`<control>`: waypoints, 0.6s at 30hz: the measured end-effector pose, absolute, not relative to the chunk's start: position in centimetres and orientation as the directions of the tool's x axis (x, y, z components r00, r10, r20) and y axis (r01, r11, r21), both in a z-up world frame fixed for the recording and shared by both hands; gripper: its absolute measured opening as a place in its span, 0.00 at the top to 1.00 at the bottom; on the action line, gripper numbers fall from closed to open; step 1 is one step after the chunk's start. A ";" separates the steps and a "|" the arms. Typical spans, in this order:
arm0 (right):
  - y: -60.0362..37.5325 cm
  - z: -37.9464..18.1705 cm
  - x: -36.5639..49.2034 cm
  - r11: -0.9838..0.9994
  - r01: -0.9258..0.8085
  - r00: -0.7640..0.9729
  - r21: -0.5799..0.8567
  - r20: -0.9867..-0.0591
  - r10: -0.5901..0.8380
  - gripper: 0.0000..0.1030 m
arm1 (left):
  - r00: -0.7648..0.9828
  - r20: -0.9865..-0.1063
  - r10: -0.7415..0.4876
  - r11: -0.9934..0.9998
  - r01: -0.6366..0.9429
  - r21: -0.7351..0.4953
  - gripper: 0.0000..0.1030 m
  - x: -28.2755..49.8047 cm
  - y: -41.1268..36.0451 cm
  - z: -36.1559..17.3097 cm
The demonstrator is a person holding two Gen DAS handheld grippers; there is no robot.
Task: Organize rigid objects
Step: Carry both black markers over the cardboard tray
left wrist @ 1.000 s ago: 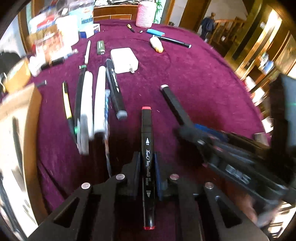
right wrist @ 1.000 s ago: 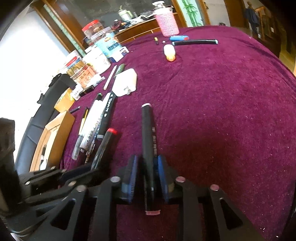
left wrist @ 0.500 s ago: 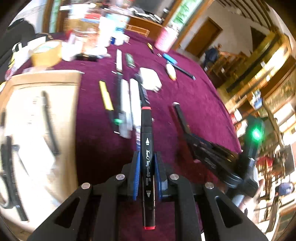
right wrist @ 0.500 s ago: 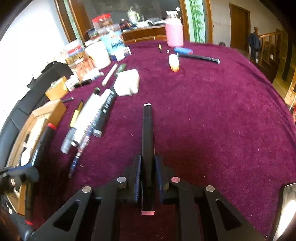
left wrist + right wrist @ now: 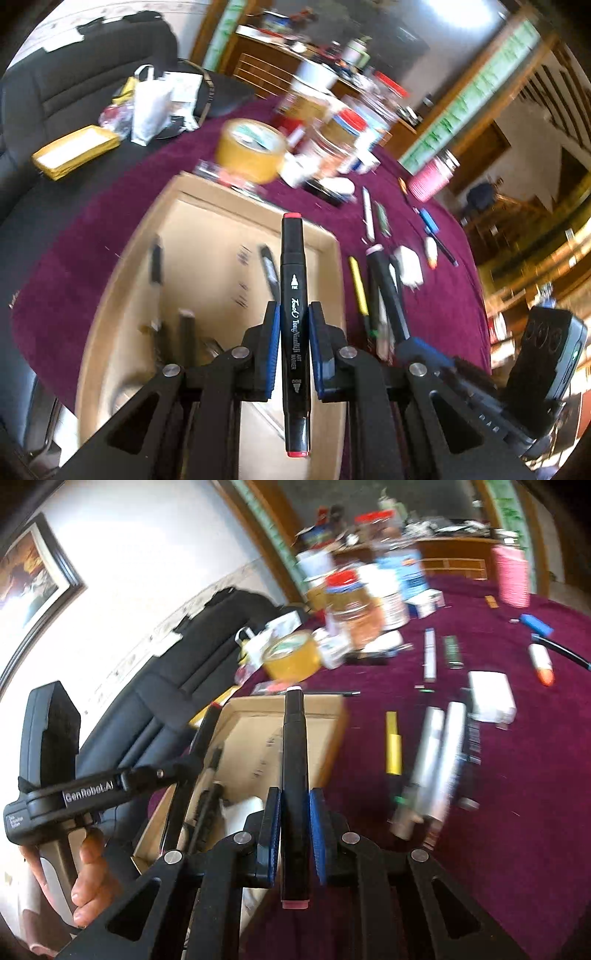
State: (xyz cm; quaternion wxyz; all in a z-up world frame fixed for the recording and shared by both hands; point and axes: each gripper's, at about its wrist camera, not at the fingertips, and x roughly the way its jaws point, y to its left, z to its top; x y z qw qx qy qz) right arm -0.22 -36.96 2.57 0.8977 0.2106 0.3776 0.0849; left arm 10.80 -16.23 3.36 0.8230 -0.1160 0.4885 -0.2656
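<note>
My left gripper (image 5: 294,314) is shut on a black art marker with red end caps (image 5: 293,280) and holds it above the open cardboard box (image 5: 325,236). My right gripper (image 5: 293,797) is shut on a black marker with pink end caps (image 5: 294,746), held over the box's near corner (image 5: 332,701). The box holds a few dark pens (image 5: 271,271). The left gripper also shows in the right wrist view (image 5: 192,764), and the right gripper in the left wrist view (image 5: 406,341).
A row of pens and markers (image 5: 436,760) lies on the purple tablecloth (image 5: 517,812) right of the box, beside a white charger (image 5: 491,698). A tape roll (image 5: 251,151), jars (image 5: 349,605) and a pink cup (image 5: 430,177) stand behind. A black chair (image 5: 74,85) is at the left.
Both grippers have swung left with their markers, from over the tablecloth to over the cardboard box. Both stay shut.
</note>
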 end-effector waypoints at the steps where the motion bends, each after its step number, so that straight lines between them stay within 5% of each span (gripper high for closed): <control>1: -36.4 2.4 0.6 0.898 0.003 0.688 0.439 -0.653 0.316 0.84 | 0.386 -0.746 -0.543 0.838 0.305 -0.452 0.86 11.6 -15.9 3.2; 18: -33.0 -2.1 10.0 0.944 0.095 0.528 0.317 -0.820 0.222 0.84 | 0.299 -0.851 -0.432 0.901 0.183 -0.393 0.86 17.5 -16.7 -2.5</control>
